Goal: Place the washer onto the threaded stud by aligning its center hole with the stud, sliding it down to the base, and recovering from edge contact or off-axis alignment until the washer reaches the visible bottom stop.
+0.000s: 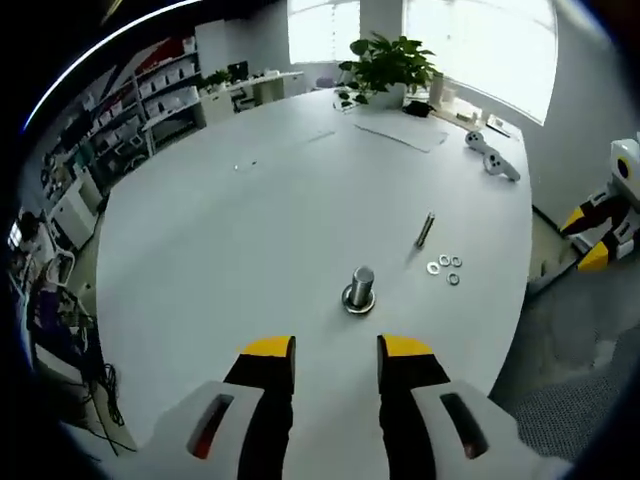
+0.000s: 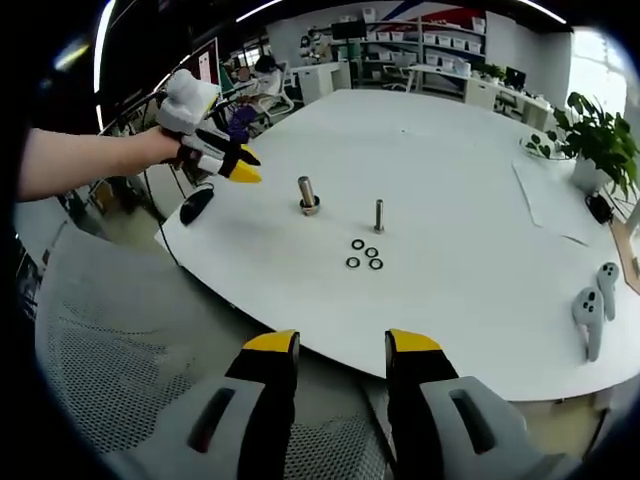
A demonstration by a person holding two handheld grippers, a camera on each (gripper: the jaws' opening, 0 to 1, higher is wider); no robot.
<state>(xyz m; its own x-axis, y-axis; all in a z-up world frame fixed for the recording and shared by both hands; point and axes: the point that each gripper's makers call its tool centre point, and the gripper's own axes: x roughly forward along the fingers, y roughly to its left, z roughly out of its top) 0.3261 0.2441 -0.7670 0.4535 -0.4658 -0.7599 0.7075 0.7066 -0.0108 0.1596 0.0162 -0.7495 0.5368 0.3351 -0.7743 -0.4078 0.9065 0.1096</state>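
A short threaded stud [image 1: 360, 288] stands upright on its round base on the white table [image 1: 250, 230]. It also shows in the right gripper view as the stud [image 2: 307, 195]. To its right lie several small washers [image 1: 444, 266] in a loose cluster, the washers [image 2: 364, 254] being just in front of a thinner bolt [image 2: 379, 214]. My left gripper [image 1: 335, 350] is open and empty, just short of the stud. From the right gripper view the left gripper [image 2: 232, 162] hovers at the table's left edge, held by a hand. My right gripper [image 2: 340, 345] is open and empty, off the table's near edge.
A potted plant [image 1: 390, 65], paper sheets [image 1: 400, 130] and two white controllers [image 1: 492, 155] sit at the table's far side. A black mouse [image 2: 196, 205] lies by the left edge. A grey mesh chair [image 2: 120, 350] stands below the table edge. Shelves line the far wall.
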